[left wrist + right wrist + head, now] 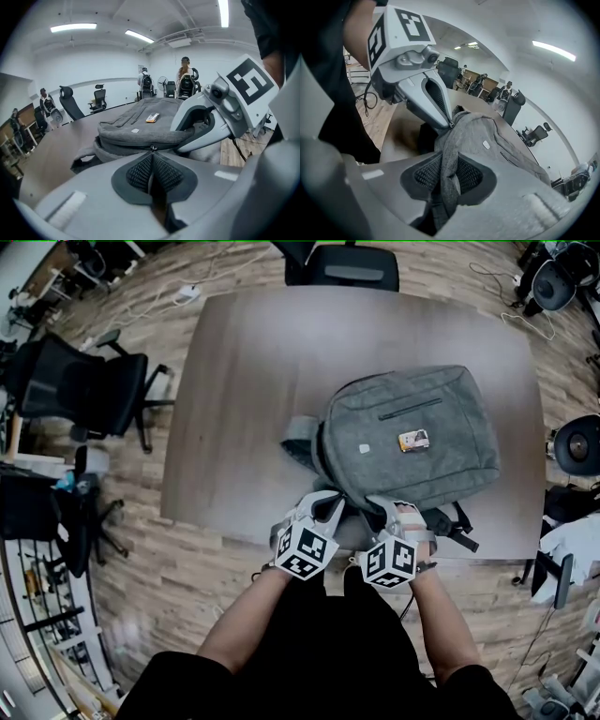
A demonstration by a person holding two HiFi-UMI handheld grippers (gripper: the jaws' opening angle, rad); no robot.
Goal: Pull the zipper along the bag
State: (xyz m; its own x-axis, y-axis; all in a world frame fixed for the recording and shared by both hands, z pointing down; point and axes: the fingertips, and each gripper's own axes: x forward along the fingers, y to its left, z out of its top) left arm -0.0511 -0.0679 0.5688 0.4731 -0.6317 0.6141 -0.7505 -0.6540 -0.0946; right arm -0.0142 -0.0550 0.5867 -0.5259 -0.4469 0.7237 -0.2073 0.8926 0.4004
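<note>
grey bag (412, 432) lying flat on the counter (244, 381), left gripper (330, 507) closed tight on the small zipper pull (152, 148) at the bag's 6 o'clock edge, right gripper (392, 507) just beside it, pinching a fold of the bag's cloth

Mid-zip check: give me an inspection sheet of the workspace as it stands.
Surface: wooden table, backpack on its near half.
Job's things: gray backpack lying flat; zipper pull at its near edge.
Clutter: small orange-and-white item on top of the backpack.
Grippers: left gripper shut on the zipper pull; right gripper shut on a fold of backpack fabric.
Cables: white power strip with its cable on the floor past the table's far left corner.
Surroundings: office chairs around the table, wood floor.
</note>
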